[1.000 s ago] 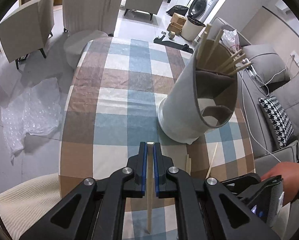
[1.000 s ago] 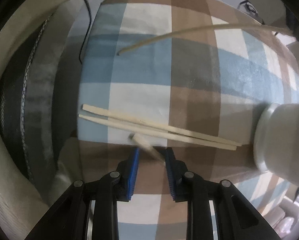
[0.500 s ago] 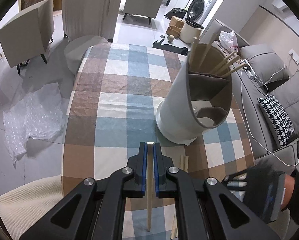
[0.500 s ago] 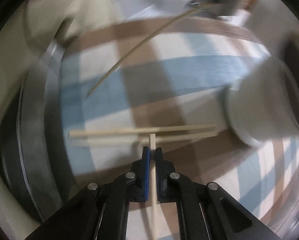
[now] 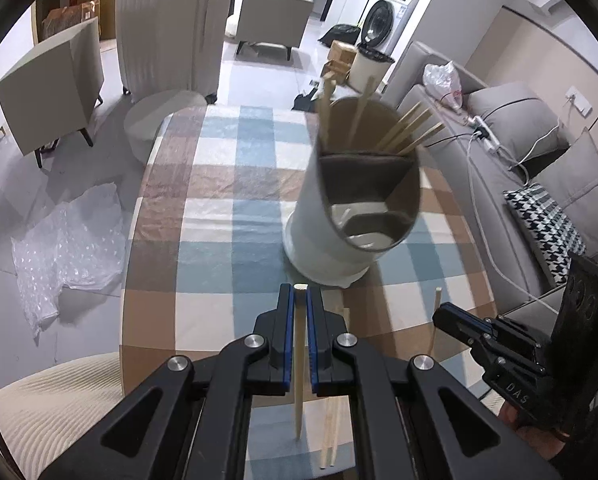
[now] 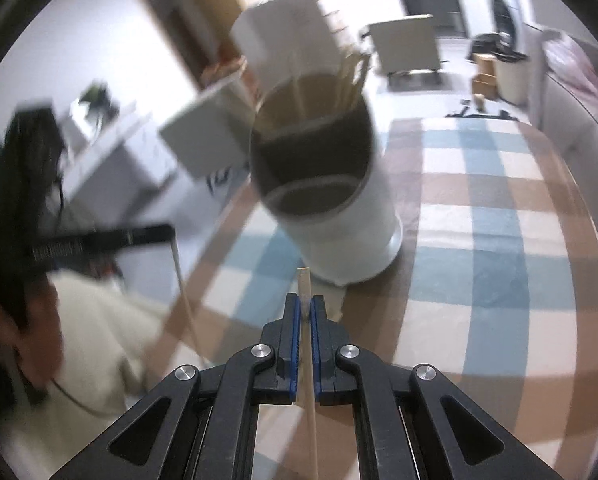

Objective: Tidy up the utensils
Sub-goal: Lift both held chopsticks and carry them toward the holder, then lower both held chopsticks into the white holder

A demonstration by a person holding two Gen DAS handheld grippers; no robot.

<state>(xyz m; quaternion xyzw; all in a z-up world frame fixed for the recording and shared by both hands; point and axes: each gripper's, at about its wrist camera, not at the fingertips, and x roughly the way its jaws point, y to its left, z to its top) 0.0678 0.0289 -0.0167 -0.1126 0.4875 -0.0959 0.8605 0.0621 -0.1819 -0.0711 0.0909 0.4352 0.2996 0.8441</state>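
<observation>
A white utensil holder (image 5: 351, 208) with a brown divided inside stands on the checked tablecloth (image 5: 227, 200); several chopsticks stick out of its far compartment. My left gripper (image 5: 299, 300) is shut on a chopstick (image 5: 298, 360), held upright just short of the holder. My right gripper (image 6: 305, 308) is shut on another chopstick (image 6: 307, 344), facing the holder (image 6: 331, 200). The right gripper also shows in the left wrist view (image 5: 451, 318), with its chopstick (image 5: 435, 320). Two chopsticks (image 5: 331, 420) lie on the cloth below my left gripper.
A grey sofa (image 5: 519, 152) with a houndstooth pillow (image 5: 547, 228) and charging cables lines the table's right side. A cream cushion (image 5: 51, 400) sits at the near left. Bubble wrap (image 5: 67, 248), a round stool (image 5: 155, 120) and armchairs stand on the floor beyond.
My right gripper closed on a chopstick from the cloth, lifted it and swung round to face the holder. My left gripper stayed shut on its chopstick and rose slightly.
</observation>
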